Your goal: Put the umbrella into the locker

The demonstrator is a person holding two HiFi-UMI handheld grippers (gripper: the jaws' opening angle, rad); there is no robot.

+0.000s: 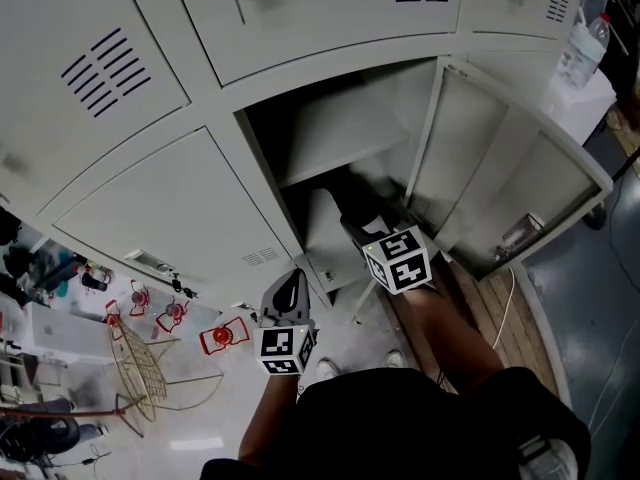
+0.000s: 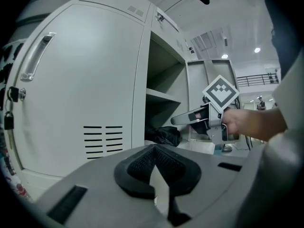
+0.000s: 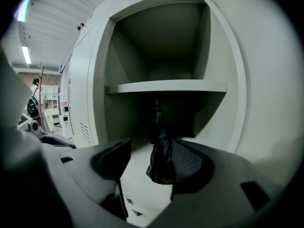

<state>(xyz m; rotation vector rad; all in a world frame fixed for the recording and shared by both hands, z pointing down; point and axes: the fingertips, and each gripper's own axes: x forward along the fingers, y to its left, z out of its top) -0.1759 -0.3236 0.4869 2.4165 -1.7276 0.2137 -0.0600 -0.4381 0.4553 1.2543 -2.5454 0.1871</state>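
The black folded umbrella (image 3: 160,161) lies on the floor of the open locker (image 3: 100,75), in the space below the inner shelf (image 3: 166,86) and near the front edge. The right gripper (image 3: 152,150) points into this compartment with its jaws spread wide. In the right gripper view the umbrella shows between them, close against the right pad, while the left pad stands clear of it, so nothing is clamped. The locker door (image 1: 505,173) hangs swung out to the right in the head view.

The left gripper (image 2: 155,151) is held lower and to the left, in front of the closed neighbouring locker door (image 2: 90,80) with its vent slots. Its pads meet at the tips and hold nothing. A padlock (image 2: 8,121) hangs at the far left of the left gripper view. A clear plastic bottle (image 1: 583,46) stands on a white surface at the head view's upper right
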